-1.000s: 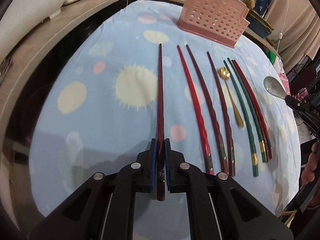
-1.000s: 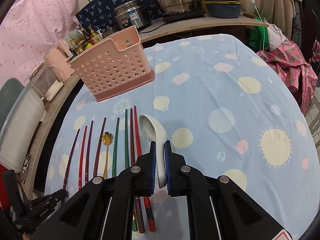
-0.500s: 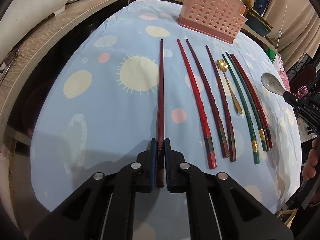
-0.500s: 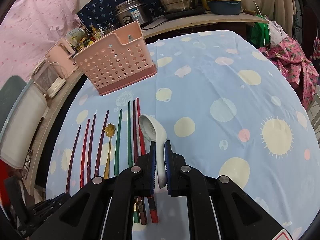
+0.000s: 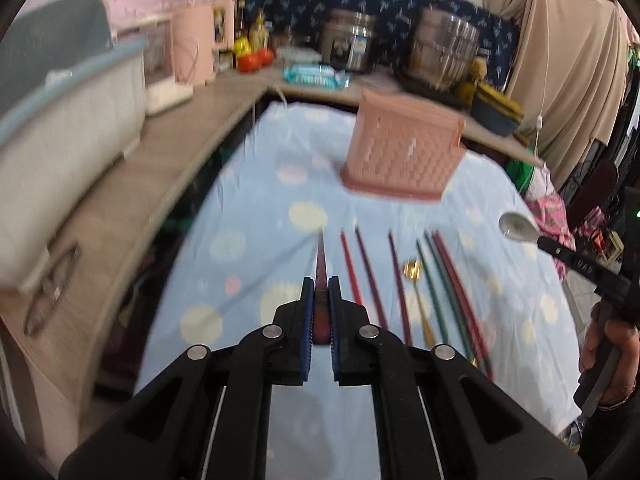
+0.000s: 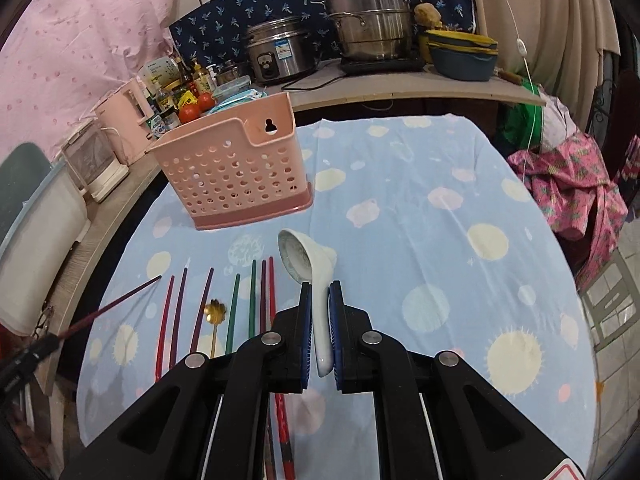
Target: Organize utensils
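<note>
My left gripper [image 5: 319,286] is shut on a dark red chopstick [image 5: 321,258], lifted off the cloth and pointing toward the pink perforated utensil basket [image 5: 400,158]. From the right wrist view that chopstick [image 6: 120,302] slants up at the left edge. My right gripper [image 6: 319,292] is shut on the handle of a white ceramic spoon [image 6: 304,258], held above the table; the spoon [image 5: 516,226] also shows at the right of the left wrist view. Several red, purple and green chopsticks [image 6: 252,300] and a gold spoon [image 6: 215,312] lie in a row in front of the basket [image 6: 236,172].
The table wears a light blue spotted cloth [image 6: 440,240]. Behind it a wooden counter [image 6: 400,84] carries steel pots, a rice cooker, bottles, tomatoes and a pink kettle. A white appliance [image 5: 60,120] stands on the left counter. A hand [image 5: 608,344] grips the right tool.
Both grippers rose with their loads. The left one tilted up, lifting the dark red chopstick off the cloth, so the basket and counter now fill its view. The spoon hangs higher over the table.
</note>
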The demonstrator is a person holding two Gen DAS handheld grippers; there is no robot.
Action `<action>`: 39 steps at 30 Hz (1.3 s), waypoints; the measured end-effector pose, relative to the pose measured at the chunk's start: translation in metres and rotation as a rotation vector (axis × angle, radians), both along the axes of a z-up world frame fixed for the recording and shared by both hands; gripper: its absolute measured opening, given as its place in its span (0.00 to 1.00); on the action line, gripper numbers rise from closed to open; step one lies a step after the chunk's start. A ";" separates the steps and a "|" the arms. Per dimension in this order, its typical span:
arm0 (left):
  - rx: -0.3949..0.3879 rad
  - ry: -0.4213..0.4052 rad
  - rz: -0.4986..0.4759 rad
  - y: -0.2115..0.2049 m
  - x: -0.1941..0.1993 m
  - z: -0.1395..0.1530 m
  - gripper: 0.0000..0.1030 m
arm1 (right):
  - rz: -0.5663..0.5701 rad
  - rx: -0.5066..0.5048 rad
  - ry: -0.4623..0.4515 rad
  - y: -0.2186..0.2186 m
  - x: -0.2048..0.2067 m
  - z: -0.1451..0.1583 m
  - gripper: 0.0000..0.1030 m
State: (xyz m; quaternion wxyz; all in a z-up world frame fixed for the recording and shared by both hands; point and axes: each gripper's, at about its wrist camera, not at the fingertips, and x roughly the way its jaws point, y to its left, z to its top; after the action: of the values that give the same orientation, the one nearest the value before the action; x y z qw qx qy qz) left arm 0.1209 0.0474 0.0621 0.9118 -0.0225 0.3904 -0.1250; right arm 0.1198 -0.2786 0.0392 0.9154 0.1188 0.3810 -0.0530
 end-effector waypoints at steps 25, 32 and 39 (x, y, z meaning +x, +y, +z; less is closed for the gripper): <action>-0.058 -0.205 0.036 -0.023 0.092 0.088 0.07 | 0.051 -0.086 0.131 -0.034 0.131 -0.021 0.07; -0.065 -0.134 0.098 -0.004 0.092 0.057 0.07 | 0.009 -0.072 0.186 -0.043 0.148 -0.065 0.29; -0.054 -0.095 0.133 0.005 0.097 0.038 0.07 | -0.032 -0.023 0.225 -0.051 0.173 -0.094 0.35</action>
State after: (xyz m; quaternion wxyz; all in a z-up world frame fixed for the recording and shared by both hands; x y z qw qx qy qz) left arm 0.2184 0.0520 0.0997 0.9346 -0.0672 0.3410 -0.0755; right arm 0.2925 -0.3292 -0.0547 0.8673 0.1077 0.4786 -0.0848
